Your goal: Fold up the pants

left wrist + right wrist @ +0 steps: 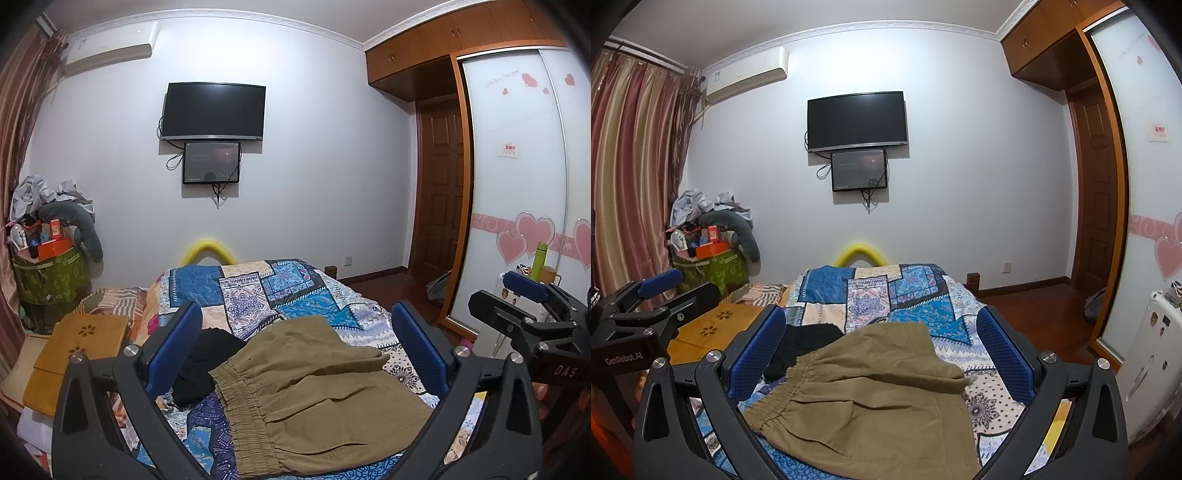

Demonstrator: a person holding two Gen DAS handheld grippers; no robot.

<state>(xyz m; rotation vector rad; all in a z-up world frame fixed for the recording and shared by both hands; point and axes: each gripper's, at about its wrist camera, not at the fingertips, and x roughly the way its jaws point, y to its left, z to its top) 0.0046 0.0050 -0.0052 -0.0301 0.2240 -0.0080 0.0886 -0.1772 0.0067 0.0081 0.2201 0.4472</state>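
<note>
Khaki pants point(314, 391) with an elastic waistband lie folded over on the patchwork bedspread point(280, 291); they also show in the right wrist view point(871, 391). My left gripper point(295, 343) is open and empty, held above the pants with blue pads point(173, 347) wide apart. My right gripper point(882, 343) is open and empty above the same pants. The right gripper shows at the right edge of the left wrist view point(532, 302), and the left gripper at the left edge of the right wrist view point(646, 299).
A black garment point(203, 362) lies left of the pants. A wooden lap table point(74, 354) sits at the bed's left. A cluttered basket point(48, 258) stands by the curtain. A wardrobe point(517, 184) and white cabinet point(1152, 354) stand right.
</note>
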